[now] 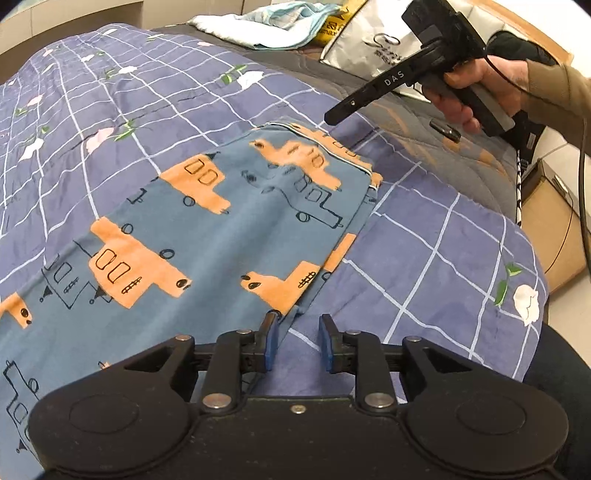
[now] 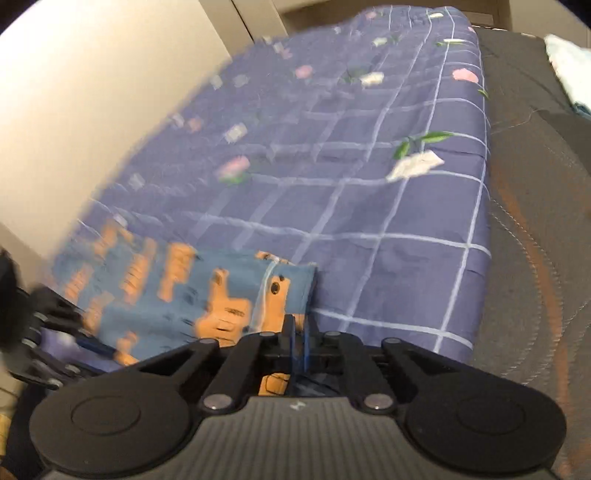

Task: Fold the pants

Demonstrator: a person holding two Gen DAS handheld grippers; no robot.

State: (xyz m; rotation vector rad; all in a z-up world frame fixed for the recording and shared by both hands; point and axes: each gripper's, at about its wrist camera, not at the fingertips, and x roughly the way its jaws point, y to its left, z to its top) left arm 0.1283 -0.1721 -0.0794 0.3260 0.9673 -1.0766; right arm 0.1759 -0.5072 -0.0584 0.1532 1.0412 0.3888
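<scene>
A bed (image 1: 92, 122) fills both views, covered by a purple quilt (image 1: 424, 251) with a white grid and small flowers. On its far side, toward 1 o'clock in the left wrist view, a grey padded cover (image 1: 424, 147) shows, with a light blue cloth (image 1: 280, 22) and a white bag (image 1: 373, 44) lying on it.

The pants (image 1: 207, 229) lie spread flat on the quilt, blue with orange blocks and black line drawings. In the left wrist view they run from the picture's middle down to 8 o'clock, one edge running toward 5 o'clock.

The left tool (image 1: 297, 345) sits low at 6 o'clock with its blue pads parted. The pants' edge lies by the left pad, and nothing is gripped.

The right tool (image 1: 332, 117) appears at 2 o'clock in the left wrist view, held above the pants' far corner by a hand (image 1: 469, 92) in a tan sleeve (image 1: 554, 92). In its own blurred view, the right tool (image 2: 298, 343) has its pads drawn together. Pants fabric (image 2: 229, 291) lies just beyond and beneath them, but whether any is pinched cannot be told.
</scene>
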